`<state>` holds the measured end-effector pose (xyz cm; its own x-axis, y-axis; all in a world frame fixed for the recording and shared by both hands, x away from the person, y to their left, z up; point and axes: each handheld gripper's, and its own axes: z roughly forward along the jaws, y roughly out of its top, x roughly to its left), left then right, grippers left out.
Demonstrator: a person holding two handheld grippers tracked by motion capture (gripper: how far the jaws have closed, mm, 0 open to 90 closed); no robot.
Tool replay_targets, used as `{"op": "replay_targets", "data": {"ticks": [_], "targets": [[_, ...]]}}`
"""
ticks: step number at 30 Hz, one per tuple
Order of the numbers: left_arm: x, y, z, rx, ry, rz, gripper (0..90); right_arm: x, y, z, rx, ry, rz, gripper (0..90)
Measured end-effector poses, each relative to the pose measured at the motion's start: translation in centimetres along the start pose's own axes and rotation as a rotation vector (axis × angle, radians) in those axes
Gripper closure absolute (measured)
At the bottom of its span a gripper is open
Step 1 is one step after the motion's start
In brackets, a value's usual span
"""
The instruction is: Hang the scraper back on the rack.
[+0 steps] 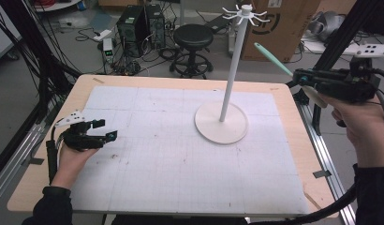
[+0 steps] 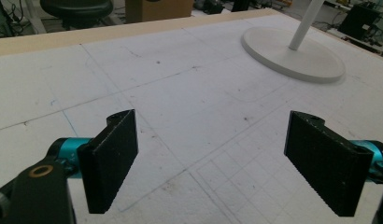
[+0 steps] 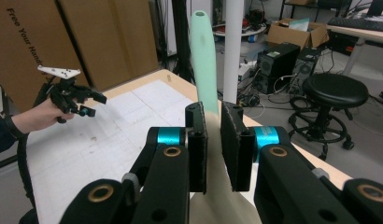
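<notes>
The right tool [image 1: 306, 79] was clamped on a light, stiff spatula [image 1: 273, 58], mint handle raised beside the white stand [image 1: 221, 123], best gripped near the blade; the left tool [image 1: 102, 130] gaped empty above the tabletop [image 1: 180, 187].

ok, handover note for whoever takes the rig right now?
Right gripper: shut on the spatula, mint handle pointing up toward the stand's hooks, held off the table's right edge.
Left gripper: open, holding nothing, low over the mat at the left.
Stand: upright on the mat, hooks bare.
Done: spatula picked up.
Left: probably hang it on a hook by the handle end, then release.
</notes>
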<state>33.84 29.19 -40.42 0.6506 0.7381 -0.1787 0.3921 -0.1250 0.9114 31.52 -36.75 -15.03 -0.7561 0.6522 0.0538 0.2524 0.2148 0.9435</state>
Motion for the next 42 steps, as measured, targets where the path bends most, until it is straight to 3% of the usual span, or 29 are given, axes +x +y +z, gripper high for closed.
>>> {"op": "replay_targets", "data": {"ticks": [17,42], "targets": [[0.0,0.0,0.1,0.007,-0.004,0.002,18.1,0.0,3.4,-1.0,-0.02,-0.031,-0.027,81.4],[0.0,-0.1,0.1,0.009,-0.006,-0.002,18.1,-0.1,4.0,0.9,0.02,-0.058,-0.045,81.3]]}}
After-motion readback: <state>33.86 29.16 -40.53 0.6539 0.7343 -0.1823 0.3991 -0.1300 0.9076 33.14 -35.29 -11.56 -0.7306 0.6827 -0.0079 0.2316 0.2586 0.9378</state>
